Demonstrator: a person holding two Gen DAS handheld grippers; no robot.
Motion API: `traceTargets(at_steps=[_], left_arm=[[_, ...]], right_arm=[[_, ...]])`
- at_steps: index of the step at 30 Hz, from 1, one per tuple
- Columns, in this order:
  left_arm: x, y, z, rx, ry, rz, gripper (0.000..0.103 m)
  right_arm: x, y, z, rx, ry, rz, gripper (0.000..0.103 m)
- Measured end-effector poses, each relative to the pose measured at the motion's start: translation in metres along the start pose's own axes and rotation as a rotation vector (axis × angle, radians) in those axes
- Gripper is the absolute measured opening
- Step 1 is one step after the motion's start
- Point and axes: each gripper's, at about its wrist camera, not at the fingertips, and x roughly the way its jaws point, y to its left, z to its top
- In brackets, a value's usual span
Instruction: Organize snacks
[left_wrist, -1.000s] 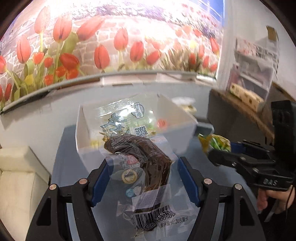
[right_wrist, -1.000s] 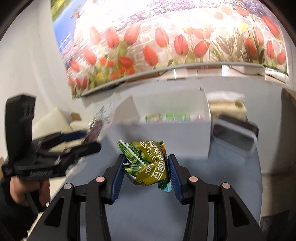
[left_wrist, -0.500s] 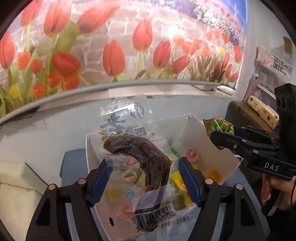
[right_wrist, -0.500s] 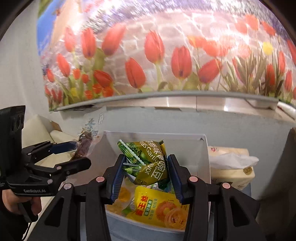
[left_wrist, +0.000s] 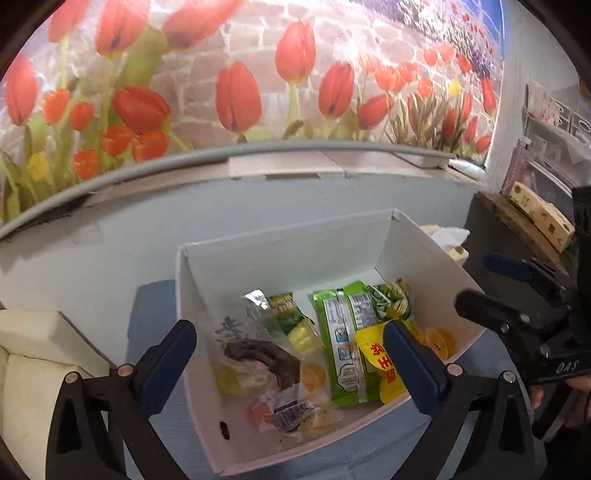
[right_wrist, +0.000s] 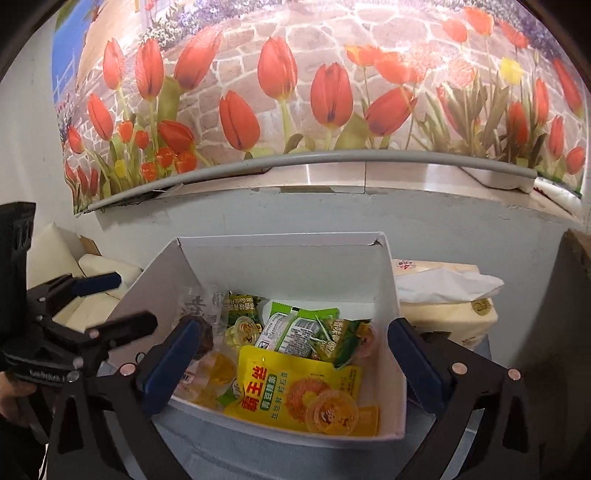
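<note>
The left hand-held gripper (left_wrist: 291, 354) hovers over the white box (left_wrist: 295, 236) with its blue pads spread wide and nothing between them; its jaws have just been opening. Below it, at the left of the box, the clear packet with a dark brown snack (left_wrist: 264, 356) lies on other small sweets. To the right are a green packet (left_wrist: 341, 343) and a yellow packet (right_wrist: 295, 384), with a round jelly cup (right_wrist: 332, 410) resting on the yellow one. The right hand-held gripper (right_wrist: 291, 362) also hangs above the box, jaws apart and empty, just opened too. The green snack bag (right_wrist: 338, 343) lies inside, near the right wall. A tissue pack (right_wrist: 447, 295) stands just beside the box on the blue tabletop (left_wrist: 151, 314).
</note>
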Motion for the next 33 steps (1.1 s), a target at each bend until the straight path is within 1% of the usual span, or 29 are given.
traceTargets(at_steps=[2,4,6,8,9,10,11,12,13,14,15,16,17,18,19,22,25,27,29,31,33], left_arm=[[-0.010,0.003,0.001,-0.033,-0.015,0.037,0.103],[-0.029,0.005,-0.003,-0.058,-0.069,0.047,0.103],[-0.044,0.003,-0.008,-0.066,-0.091,0.032,0.103],[-0.064,-0.002,-0.016,-0.066,-0.123,0.029,0.103],[-0.079,-0.006,-0.022,-0.070,-0.154,0.059,0.103],[-0.096,-0.011,-0.029,-0.074,-0.182,0.088,0.103],[-0.112,-0.016,-0.036,-0.073,-0.206,0.087,0.103],[-0.124,-0.019,-0.043,-0.076,-0.213,0.074,0.103],[-0.140,-0.024,-0.052,-0.079,-0.216,0.043,0.103],[-0.154,-0.029,-0.061,-0.076,-0.220,0.031,0.103],[-0.167,-0.035,-0.070,-0.067,-0.223,0.042,0.103],[-0.176,-0.039,-0.076,-0.058,-0.220,0.059,0.103],[-0.188,-0.046,-0.086,-0.045,-0.211,0.082,0.103],[-0.200,-0.051,-0.096,-0.032,-0.211,0.070,0.103],[-0.209,-0.055,-0.104,-0.028,-0.207,0.056,0.103],[-0.231,-0.064,-0.124,-0.039,-0.195,0.045,0.103],[-0.254,-0.071,-0.142,-0.048,-0.197,0.050,0.103],[-0.267,-0.073,-0.150,-0.061,-0.191,0.030,0.103],[-0.278,-0.076,-0.156,-0.072,-0.188,0.015,0.103],[-0.289,-0.081,-0.159,-0.070,-0.195,0.022,0.103],[-0.296,-0.085,-0.161,-0.056,-0.198,0.018,0.103]], right_arm=[[-0.012,0.005,-0.004,-0.029,-0.014,-0.044,0.103],[-0.026,0.011,-0.007,-0.051,-0.045,-0.100,0.103],[-0.046,0.014,-0.014,-0.045,-0.064,-0.085,0.103],[-0.068,0.013,-0.022,-0.010,-0.093,-0.067,0.103],[-0.079,0.013,-0.025,0.010,-0.108,-0.076,0.103],[-0.092,0.014,-0.030,0.022,-0.122,-0.107,0.103],[-0.104,0.016,-0.033,0.022,-0.135,-0.128,0.103],[-0.120,0.018,-0.038,0.021,-0.155,-0.141,0.103],[-0.140,0.020,-0.045,0.030,-0.180,-0.147,0.103],[-0.151,0.022,-0.049,0.035,-0.189,-0.152,0.103],[-0.165,0.025,-0.055,0.042,-0.194,-0.148,0.103],[-0.177,0.026,-0.061,0.048,-0.192,-0.118,0.103],[-0.189,0.028,-0.068,0.051,-0.171,-0.059,0.103],[-0.199,0.031,-0.077,0.053,-0.145,-0.003,0.103],[-0.206,0.034,-0.084,0.053,-0.131,0.027,0.103],[-0.227,0.044,-0.108,0.050,-0.103,0.028,0.103],[-0.252,0.053,-0.134,0.061,-0.104,0.050,0.103],[-0.262,0.057,-0.144,0.084,-0.092,0.059,0.103],[-0.273,0.061,-0.153,0.082,-0.103,0.051,0.103],[-0.280,0.067,-0.159,0.060,-0.118,0.035,0.103],[-0.285,0.072,-0.162,0.052,-0.115,0.040,0.103]])
